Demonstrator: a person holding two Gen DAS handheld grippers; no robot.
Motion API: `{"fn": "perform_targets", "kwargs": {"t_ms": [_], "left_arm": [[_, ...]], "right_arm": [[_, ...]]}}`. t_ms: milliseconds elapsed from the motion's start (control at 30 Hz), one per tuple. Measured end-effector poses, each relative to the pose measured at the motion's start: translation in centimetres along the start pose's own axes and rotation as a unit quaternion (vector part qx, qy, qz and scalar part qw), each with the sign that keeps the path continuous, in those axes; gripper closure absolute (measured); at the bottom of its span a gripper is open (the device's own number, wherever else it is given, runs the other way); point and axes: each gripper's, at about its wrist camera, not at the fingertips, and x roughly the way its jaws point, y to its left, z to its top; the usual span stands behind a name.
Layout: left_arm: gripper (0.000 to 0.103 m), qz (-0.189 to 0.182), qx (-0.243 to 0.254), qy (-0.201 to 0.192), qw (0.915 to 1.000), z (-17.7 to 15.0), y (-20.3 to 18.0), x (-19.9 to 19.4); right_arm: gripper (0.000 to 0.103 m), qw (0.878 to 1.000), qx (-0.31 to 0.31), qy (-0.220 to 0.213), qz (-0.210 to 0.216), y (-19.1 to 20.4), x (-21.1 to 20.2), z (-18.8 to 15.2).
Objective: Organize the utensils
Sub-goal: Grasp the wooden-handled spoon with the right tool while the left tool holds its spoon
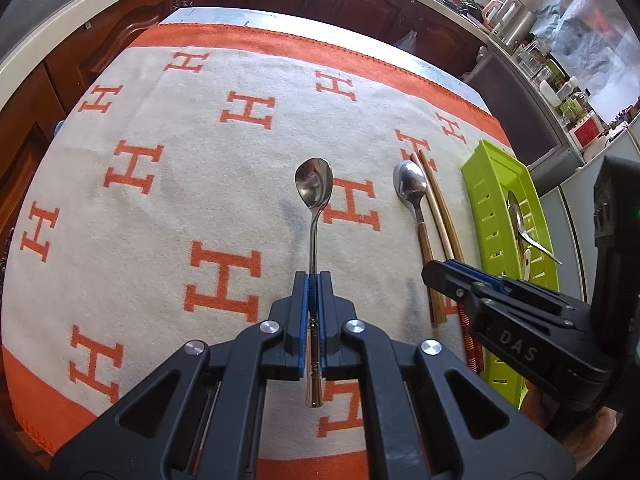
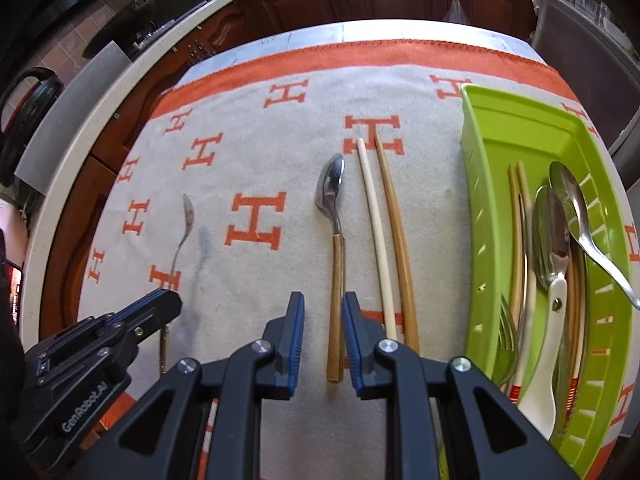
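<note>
Left gripper (image 1: 314, 280) clamps one spoon (image 1: 314, 188); two chopsticks (image 2: 390, 232).

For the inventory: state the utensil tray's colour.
Lime green tray, clearest in the right wrist view.

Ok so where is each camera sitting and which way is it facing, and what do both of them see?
Left wrist: on the left tongs, angled down at the blanket; its pads clamp a steel spoon, and the right tongs show at its right.
Right wrist: on the right tongs, angled down over the wooden-handled spoon; jaws apart, left tongs at its left.
Shared: that spoon, two chopsticks, green tray.
</note>
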Motion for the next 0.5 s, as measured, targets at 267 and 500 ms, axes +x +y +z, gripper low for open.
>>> {"fn": "perform_targets", "kwargs": {"t_ms": [267,500], "left_arm": [[0.101,-0.008,-0.006,0.004,0.9999,0.2,0.5,0.4],[0.101,-0.008,-0.003,0.004,1.0000,0.1,0.2,0.5]], "right_arm": [[0.084,1.000,-0.011,0.005,-0.022,0.4,0.8,0.5],[0.095,0.998,-0.044,-0.021,-0.051,0.8,0.5,-0.3]]}}
